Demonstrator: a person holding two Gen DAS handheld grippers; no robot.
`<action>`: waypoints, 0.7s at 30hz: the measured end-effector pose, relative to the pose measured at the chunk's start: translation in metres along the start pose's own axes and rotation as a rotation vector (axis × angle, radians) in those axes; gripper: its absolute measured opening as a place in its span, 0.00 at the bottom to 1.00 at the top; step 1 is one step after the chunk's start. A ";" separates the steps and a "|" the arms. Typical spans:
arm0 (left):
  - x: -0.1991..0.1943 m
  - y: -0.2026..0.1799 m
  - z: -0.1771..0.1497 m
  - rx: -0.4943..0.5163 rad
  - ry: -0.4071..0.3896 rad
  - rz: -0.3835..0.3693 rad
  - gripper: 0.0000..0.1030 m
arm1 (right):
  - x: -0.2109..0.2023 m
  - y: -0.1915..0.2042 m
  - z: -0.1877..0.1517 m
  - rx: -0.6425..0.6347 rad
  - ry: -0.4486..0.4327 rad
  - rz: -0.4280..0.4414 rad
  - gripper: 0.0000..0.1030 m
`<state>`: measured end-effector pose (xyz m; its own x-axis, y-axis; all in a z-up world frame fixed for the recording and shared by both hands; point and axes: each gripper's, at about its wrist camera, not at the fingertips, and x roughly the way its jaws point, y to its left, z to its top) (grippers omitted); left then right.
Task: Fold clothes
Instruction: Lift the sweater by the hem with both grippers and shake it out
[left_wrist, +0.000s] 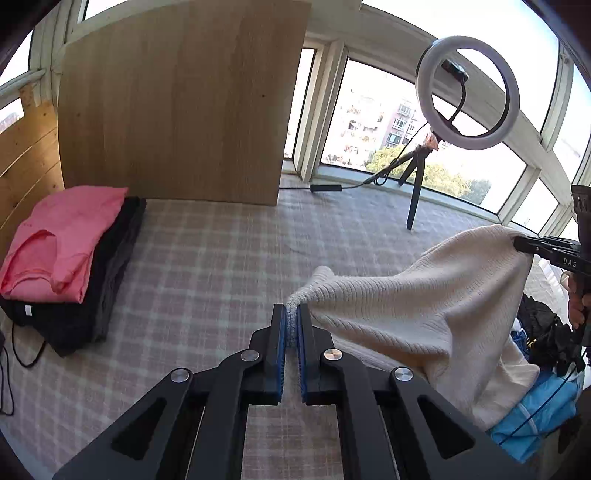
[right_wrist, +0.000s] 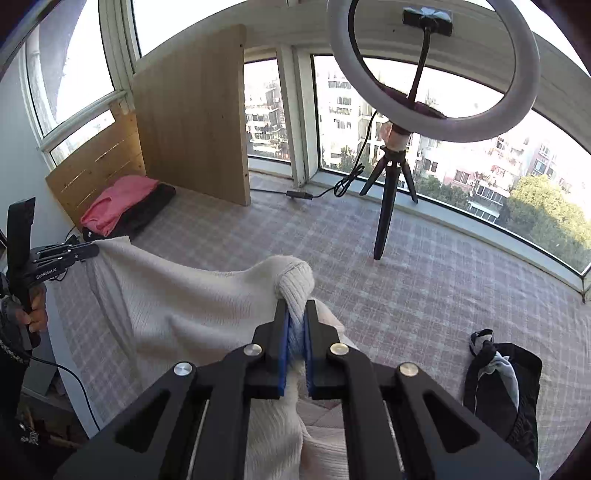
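Gripping one cream ribbed sweater (left_wrist: 417, 310) between them, two handheld grippers hold it up above a bed covered in a pink-and-grey checked sheet (left_wrist: 207, 266). The left gripper (left_wrist: 291, 321) has its blue-padded jaws nearly closed on a bunched ribbed edge of the knit, only the thickness of the fabric keeping them apart. The right gripper (right_wrist: 296, 325) is clamped the same way on a rolled, thicker fold of the sweater, its jaws pressed against the cloth. From the left wrist view the right gripper appears at the far right edge, pinching a raised corner of the garment, with a hand (left_wrist: 577, 306) around its handle. From the right wrist view the left gripper shows at the far left edge, holding the opposite corner. The sweater hangs stretched between these two held points, its lower part sagging toward the sheet.

One stack of folded clothes (left_wrist: 70, 266) sits at the far left corner of the bed: a pink garment on top of dark ones. Behind it stand two wooden boards (left_wrist: 184, 99). One ring light (left_wrist: 467, 92) on a small tripod stands near the windows. One heap of dark unfolded clothes (right_wrist: 506, 387) lies on the sheet to the right, with a blue piece (left_wrist: 535, 417) below the sweater's hanging end.
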<state>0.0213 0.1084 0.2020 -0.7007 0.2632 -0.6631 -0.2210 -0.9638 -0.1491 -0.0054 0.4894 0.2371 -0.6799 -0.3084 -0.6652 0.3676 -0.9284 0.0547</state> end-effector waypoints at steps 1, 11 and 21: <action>-0.023 0.002 0.024 0.022 -0.066 0.006 0.05 | -0.026 0.006 0.019 0.001 -0.072 -0.016 0.06; -0.239 0.016 0.143 0.222 -0.556 0.077 0.05 | -0.227 0.089 0.086 -0.051 -0.499 -0.142 0.06; -0.334 0.048 0.130 0.309 -0.666 0.106 0.05 | -0.273 0.182 0.038 -0.098 -0.668 -0.213 0.06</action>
<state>0.1559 -0.0205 0.5116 -0.9702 0.2341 -0.0620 -0.2414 -0.9555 0.1695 0.2234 0.3966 0.4574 -0.9757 -0.2124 -0.0529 0.2172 -0.9695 -0.1138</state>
